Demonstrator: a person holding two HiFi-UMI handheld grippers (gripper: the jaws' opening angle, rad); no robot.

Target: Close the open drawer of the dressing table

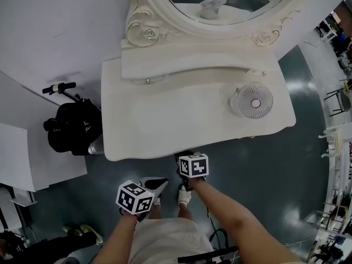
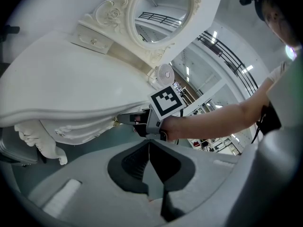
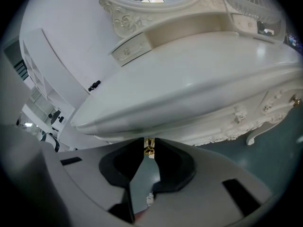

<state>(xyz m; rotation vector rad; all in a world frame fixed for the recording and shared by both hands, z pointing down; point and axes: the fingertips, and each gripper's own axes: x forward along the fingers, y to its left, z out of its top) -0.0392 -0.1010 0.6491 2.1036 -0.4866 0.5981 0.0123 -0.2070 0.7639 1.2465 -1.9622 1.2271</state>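
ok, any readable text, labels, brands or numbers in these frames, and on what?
Nothing quotable.
Black bag left of the white dressing table: small white print, too blurred to read.
Left gripper and right gripper marker cubes: black-and-white square patterns only, no characters.
Round white fan: no visible label.
Small gold drawer knob in the right gripper: plain.

White drawer (image 3: pixel 182 135) with gold knob (image 3: pixel 149 147) sits beneath the tabletop (image 3: pixel 189 79) edge.

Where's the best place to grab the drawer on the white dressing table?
The small gold knob on its front. It sticks out below the tabletop edge, so come straight from the front, one jaw each side, as the right tool does.
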